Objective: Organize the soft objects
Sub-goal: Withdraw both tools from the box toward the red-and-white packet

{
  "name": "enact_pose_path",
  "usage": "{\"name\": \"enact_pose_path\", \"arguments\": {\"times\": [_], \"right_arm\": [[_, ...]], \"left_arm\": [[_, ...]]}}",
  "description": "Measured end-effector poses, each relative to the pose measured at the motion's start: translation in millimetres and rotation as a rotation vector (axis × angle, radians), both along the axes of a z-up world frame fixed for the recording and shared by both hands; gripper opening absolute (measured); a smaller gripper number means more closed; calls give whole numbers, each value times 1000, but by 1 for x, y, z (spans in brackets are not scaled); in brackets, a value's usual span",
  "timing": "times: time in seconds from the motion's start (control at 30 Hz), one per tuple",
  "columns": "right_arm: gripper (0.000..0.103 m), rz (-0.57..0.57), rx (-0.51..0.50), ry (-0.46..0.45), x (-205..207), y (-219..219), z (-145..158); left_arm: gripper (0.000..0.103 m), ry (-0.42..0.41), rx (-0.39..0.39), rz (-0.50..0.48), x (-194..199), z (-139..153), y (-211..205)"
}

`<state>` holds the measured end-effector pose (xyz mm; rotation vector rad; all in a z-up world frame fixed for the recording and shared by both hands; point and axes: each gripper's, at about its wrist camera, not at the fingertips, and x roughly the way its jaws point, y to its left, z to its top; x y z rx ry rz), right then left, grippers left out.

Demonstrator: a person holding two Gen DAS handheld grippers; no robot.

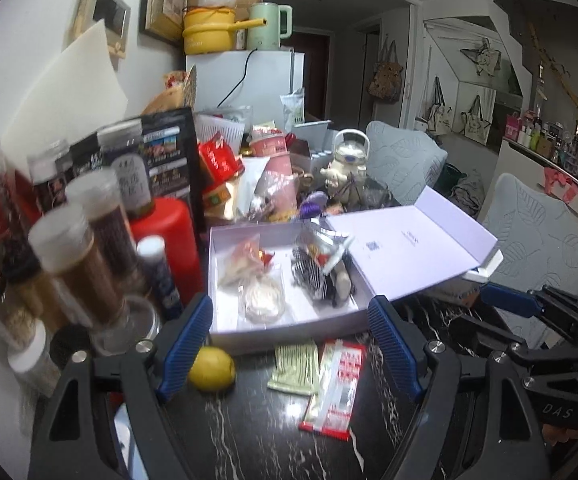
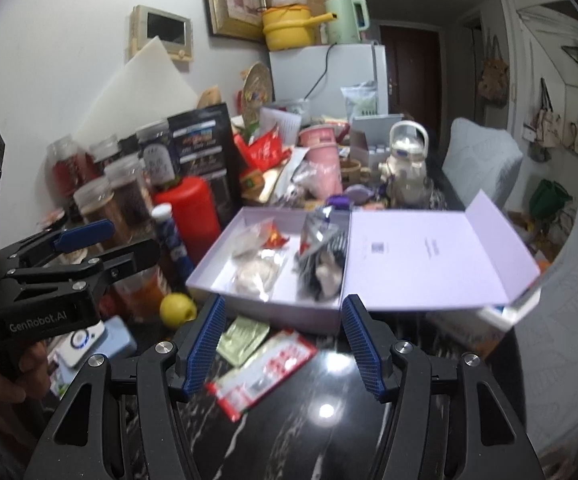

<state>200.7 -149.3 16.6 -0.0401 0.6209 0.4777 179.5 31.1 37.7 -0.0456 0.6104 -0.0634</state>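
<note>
Box part-filled, two packets still out on the table

Several soft packets lie in the open white box; a red-and-white packet and a green sachet (both near the box front) sit between the right gripper's parted, empty jaws; the left gripper likewise gapes, holding nothing.

Both tools are matte black plastic frames with triangular cut-outs and round silver screw heads at the pivots. The left gripper carries two finger pads of ribbed blue rubber; seen from the right wrist view, its side bears white "GenRobot.AI" lettering. The right gripper has the same ribbed blue pads, and its body shows pale "DAS" letters in the left wrist view.
</note>
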Motion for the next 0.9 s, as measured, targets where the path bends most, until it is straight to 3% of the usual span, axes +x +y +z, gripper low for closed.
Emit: {"name": "enact_pose_path", "arguments": {"times": [0.47,0.9], "right_arm": [[64,-6,-29,149,-22,8,-67],[64,-57,-50,242,-20,2,-113]], "left_arm": [[80,139,6,-23,-19,-74,1],[80,240,-42,-107,-6,-125,-11]]}}
